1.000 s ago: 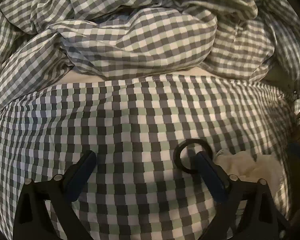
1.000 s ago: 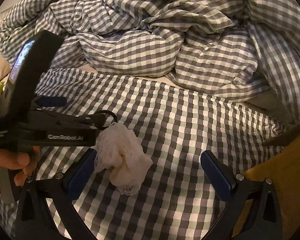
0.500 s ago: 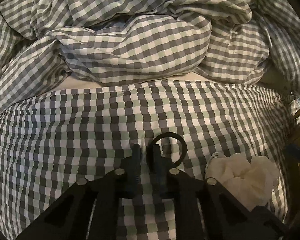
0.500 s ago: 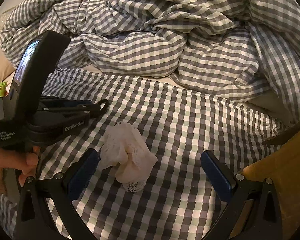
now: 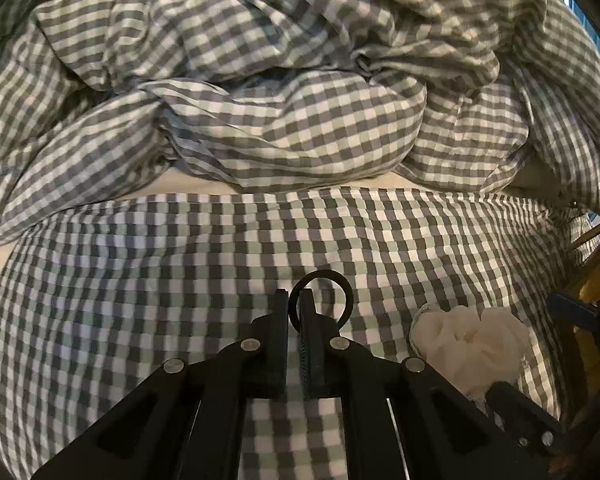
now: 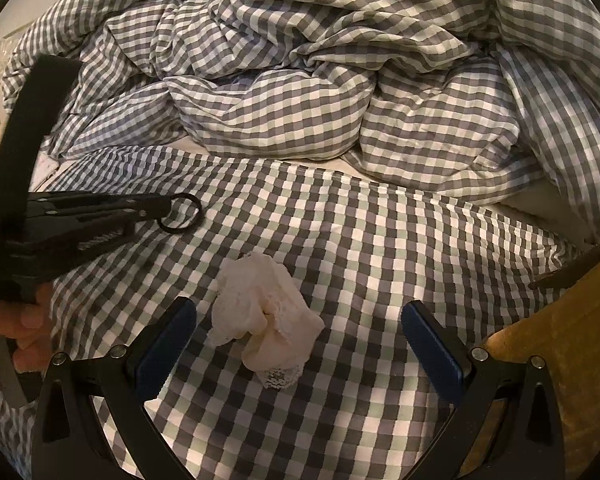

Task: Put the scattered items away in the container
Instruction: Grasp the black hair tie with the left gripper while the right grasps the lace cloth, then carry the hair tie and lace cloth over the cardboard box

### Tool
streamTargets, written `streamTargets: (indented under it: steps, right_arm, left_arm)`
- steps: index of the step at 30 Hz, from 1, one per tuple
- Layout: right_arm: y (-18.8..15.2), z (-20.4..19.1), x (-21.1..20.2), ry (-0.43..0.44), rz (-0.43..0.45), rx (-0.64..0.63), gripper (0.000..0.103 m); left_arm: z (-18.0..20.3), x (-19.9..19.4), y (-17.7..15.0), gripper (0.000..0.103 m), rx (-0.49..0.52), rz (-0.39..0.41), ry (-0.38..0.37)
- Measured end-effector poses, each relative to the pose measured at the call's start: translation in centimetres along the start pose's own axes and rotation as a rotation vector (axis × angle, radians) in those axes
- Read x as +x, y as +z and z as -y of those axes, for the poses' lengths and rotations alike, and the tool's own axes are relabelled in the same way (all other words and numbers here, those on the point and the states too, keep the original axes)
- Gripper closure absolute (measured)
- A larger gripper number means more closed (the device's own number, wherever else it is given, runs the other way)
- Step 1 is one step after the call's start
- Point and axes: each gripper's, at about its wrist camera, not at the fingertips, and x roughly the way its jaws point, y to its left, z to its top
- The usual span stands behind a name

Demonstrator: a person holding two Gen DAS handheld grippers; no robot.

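Note:
My left gripper (image 5: 295, 300) is shut on a thin black hair tie (image 5: 342, 296), pinching its left side just above the checked bed cover. The same gripper (image 6: 168, 205) and hair tie (image 6: 194, 216) show at the left of the right wrist view. A cream lace scrunchie (image 6: 264, 316) lies on the cover between the fingers of my open, empty right gripper (image 6: 298, 338). The scrunchie also shows in the left wrist view (image 5: 468, 340). A yellow-brown container (image 6: 560, 360) stands at the right edge.
A rumpled grey and white checked duvet (image 6: 320, 100) is heaped across the far side of the bed. The flat checked cover (image 6: 380, 248) spans the near part. A hand (image 6: 24, 324) holds the left gripper's handle.
My left gripper has closed on the hair tie, from wide open a second ago, and moved left away from the scrunchie. My right gripper has stayed open and drawn closer to the scrunchie.

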Motion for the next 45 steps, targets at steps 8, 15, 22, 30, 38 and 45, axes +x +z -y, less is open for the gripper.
streamTargets:
  steps: [8,15,22,30,38,45]
  right_arm:
    - [0.4,-1.5,0.9,0.001,-0.009,-0.037,0.0]
    - [0.6,-2.2,3.4,0.023,-0.053,-0.04,0.001]
    - [0.4,-2.0,5.5,0.033,-0.128,-0.001,0.045]
    - [0.6,-1.1,3.9,0.027,-0.108,0.013,0.082]
    - [1.6,-1.7,-0.4,0.03,-0.043,0.005,0.082]
    - [2.2,-2.4,-6.5,0.035,0.031,-0.006,0.082]
  left_arm:
    - [-2.8,-2.5,-0.2,0.098,-0.037,0.029,0.023]
    - [-4.1,-3.5,-0.4,0.098,-0.056,0.05,0.034]
    - [-4.7,-4.0,-0.7,0.098,-0.069,0.055,0.036]
    - [-4.5,-5.2,-0.6,0.098,-0.073,0.068,0.04]
    - [-3.7,-8.2,-0.2,0.098,-0.066,0.097,0.046]
    - [-2.2,-13.2,0.2,0.098,-0.048,0.15,0.063]
